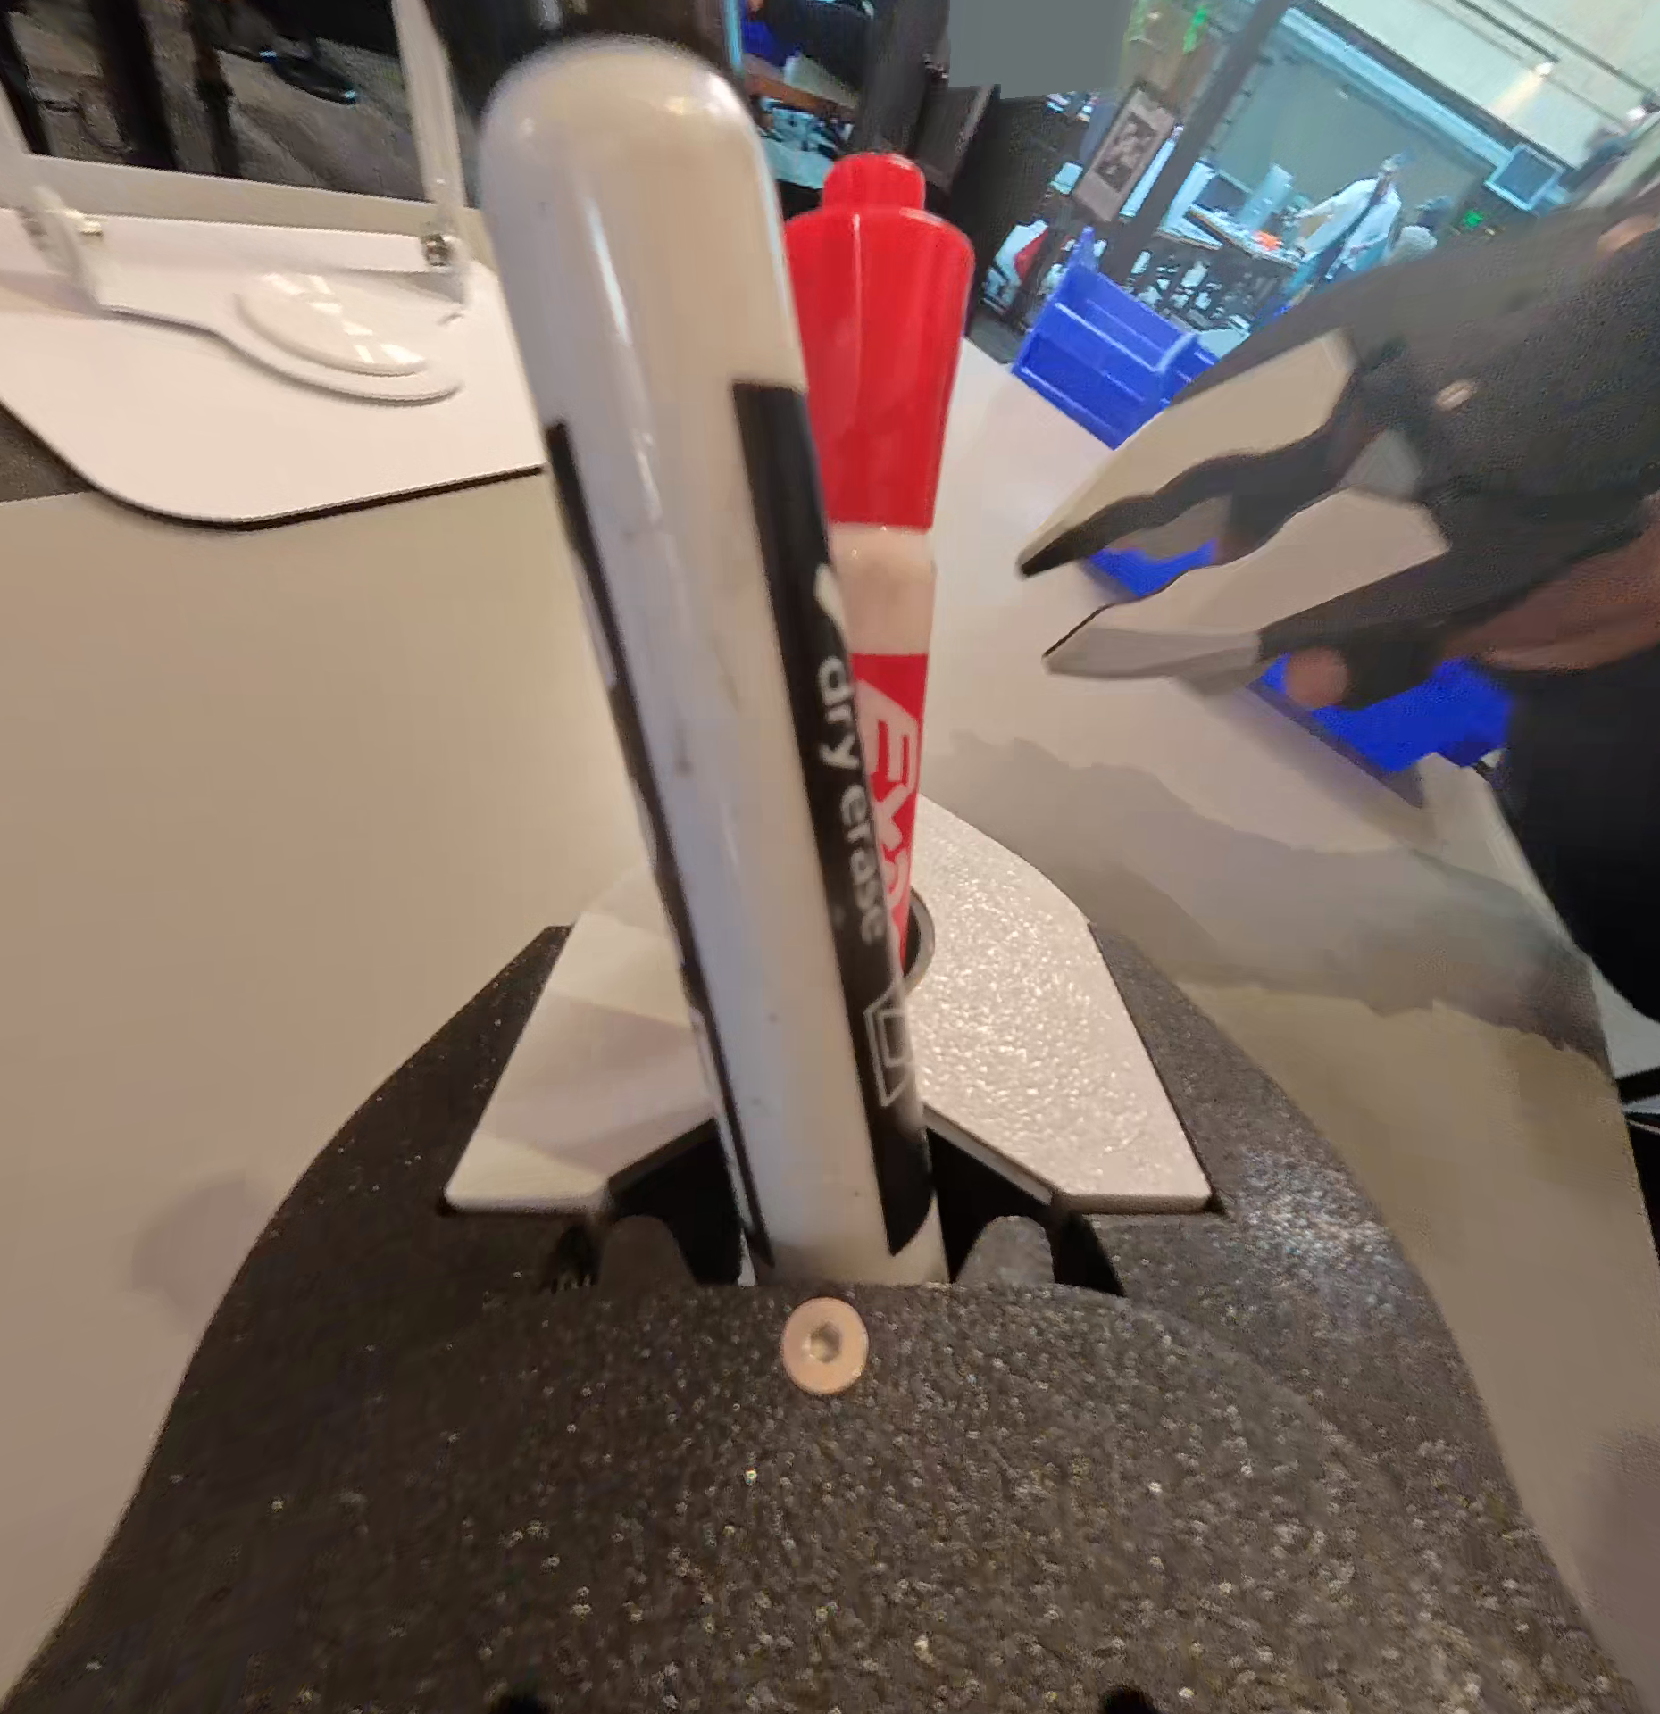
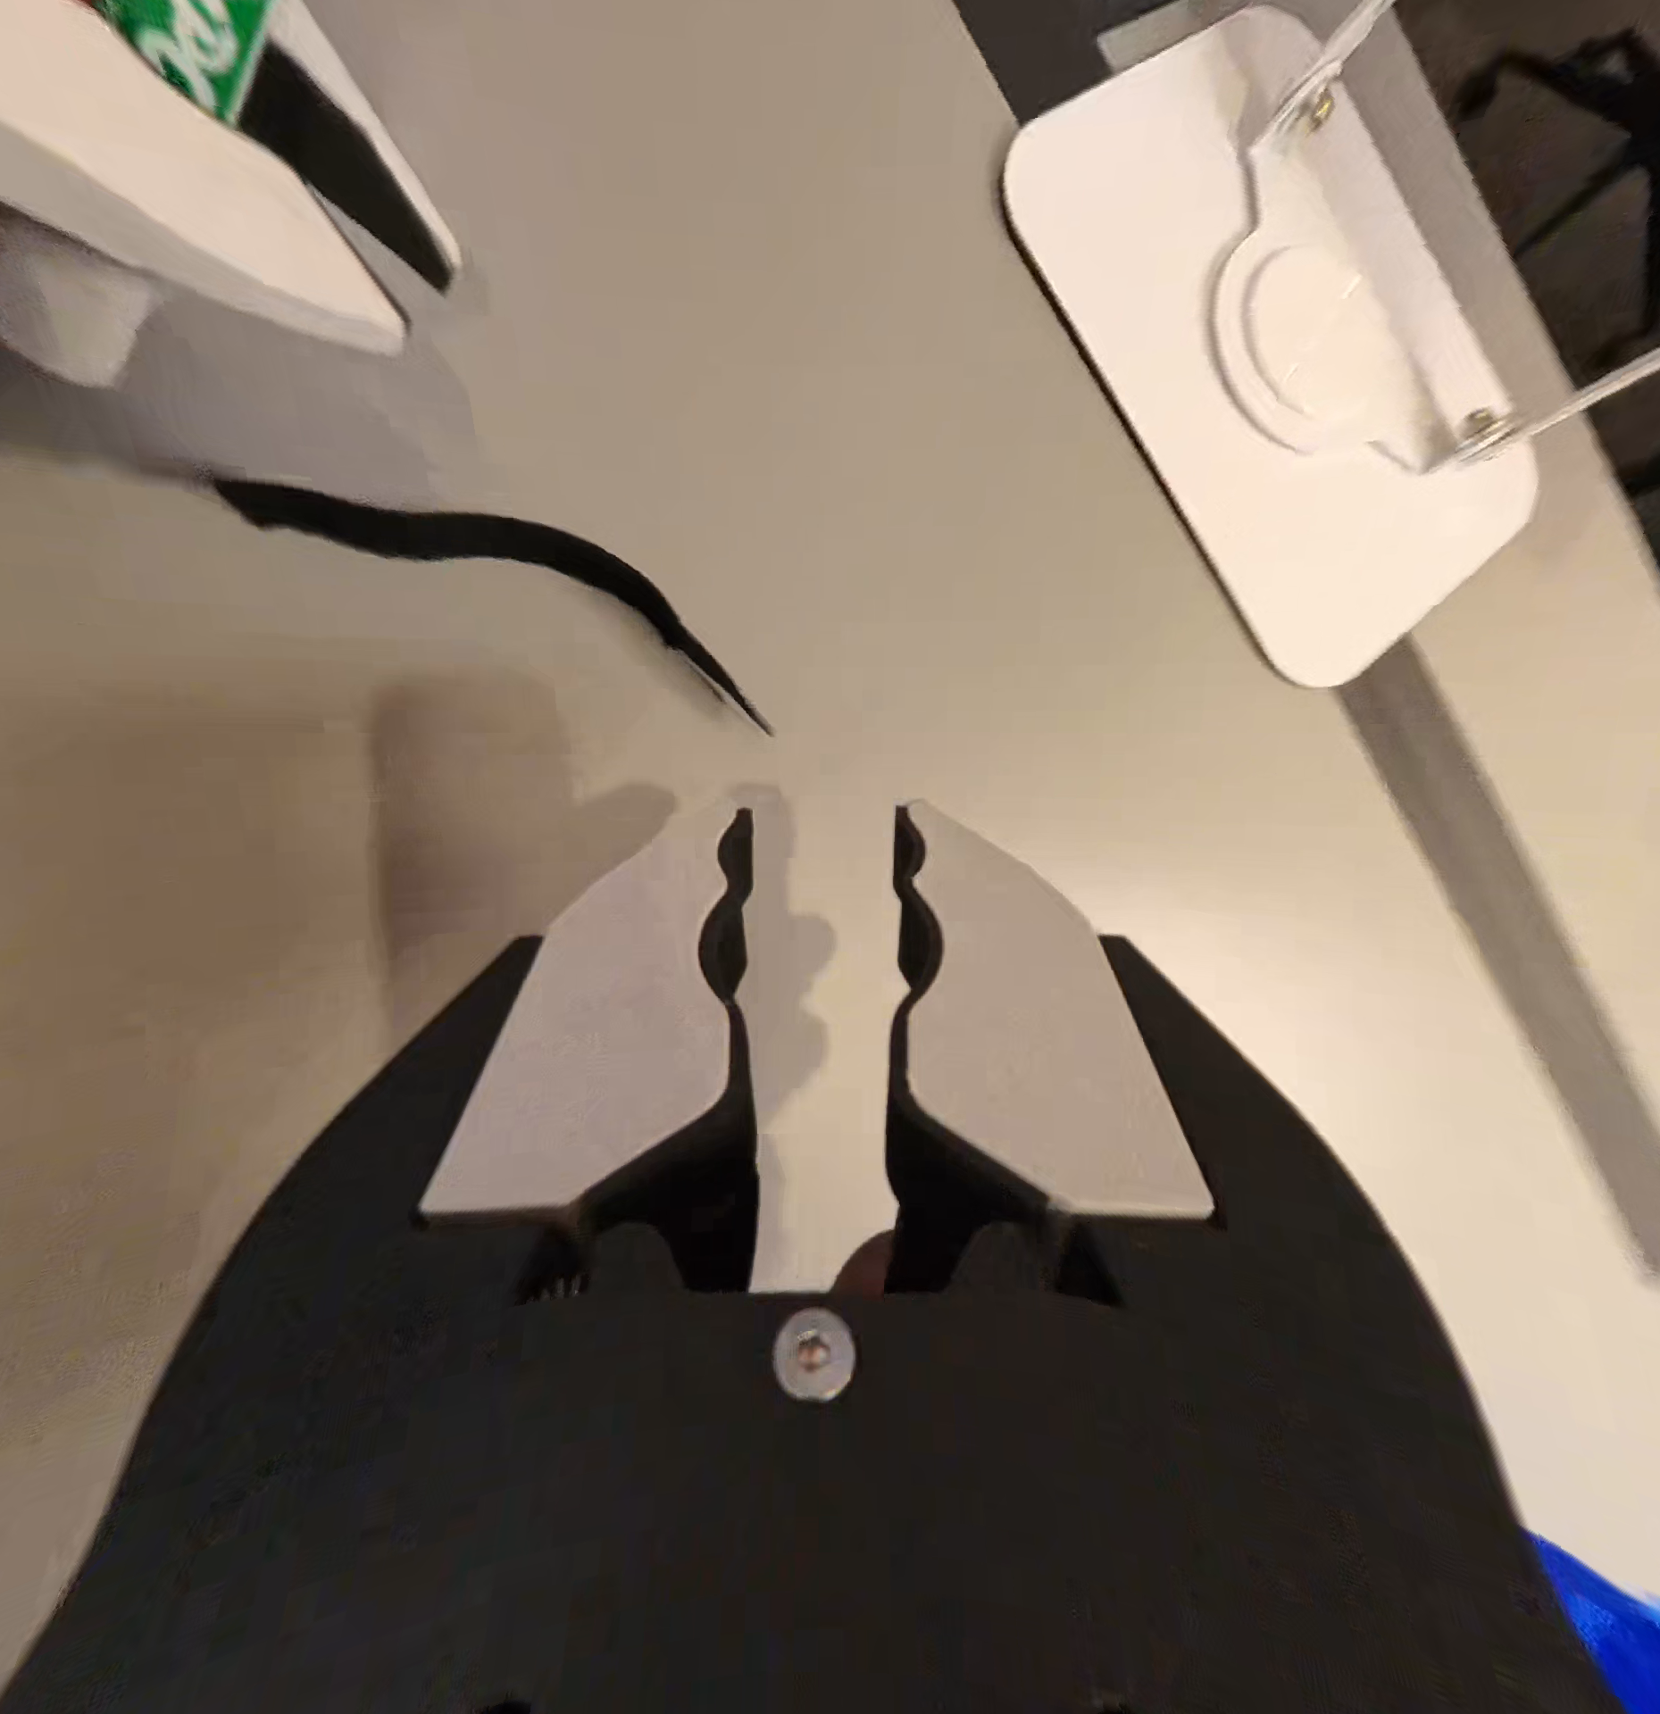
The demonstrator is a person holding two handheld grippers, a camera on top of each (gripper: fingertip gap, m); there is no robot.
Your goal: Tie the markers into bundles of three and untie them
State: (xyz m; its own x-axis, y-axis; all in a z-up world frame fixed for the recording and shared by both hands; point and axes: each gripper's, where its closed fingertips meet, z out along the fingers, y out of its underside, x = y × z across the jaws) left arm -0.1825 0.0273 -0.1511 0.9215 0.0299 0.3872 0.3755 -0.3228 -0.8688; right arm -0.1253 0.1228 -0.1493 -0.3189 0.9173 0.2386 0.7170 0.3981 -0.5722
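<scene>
My left gripper (image 1: 807, 937) clamped markers (image 1: 677, 649) upright for binding; right gripper (image 2: 824, 816) part open, empty, over black strap (image 2: 529, 547) mid-tabletop.

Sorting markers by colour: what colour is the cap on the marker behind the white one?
Red cap, clearest in the left wrist view.

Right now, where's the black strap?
Right wrist view: black strap lies loose on the table, just ahead-left of the open right tongs, below the left tongs.
</scene>
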